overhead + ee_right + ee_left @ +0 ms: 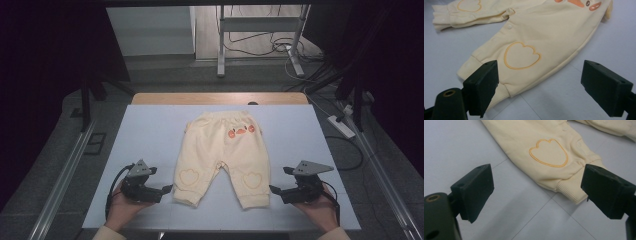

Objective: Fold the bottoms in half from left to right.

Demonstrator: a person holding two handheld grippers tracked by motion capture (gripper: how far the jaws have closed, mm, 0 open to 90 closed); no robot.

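I have the trousers (221,157) lying flat in the middle of the tabletop (150,130), waistband at the far side, both leg cuffs pointing back toward me. My left tool (167,189) sits just beside the left cuff (571,191), jaws spread wide and empty, the cuff lying ahead and toward the right jaw in the left gripper view. My right tool (274,190) is just outside the right cuff (474,67), also wide and empty; there the cuff lies partly behind the left jaw. Each tool is nearest its own leg, and the legs run away from me, so I judge the move ahead is a short inward reach to each cuff.
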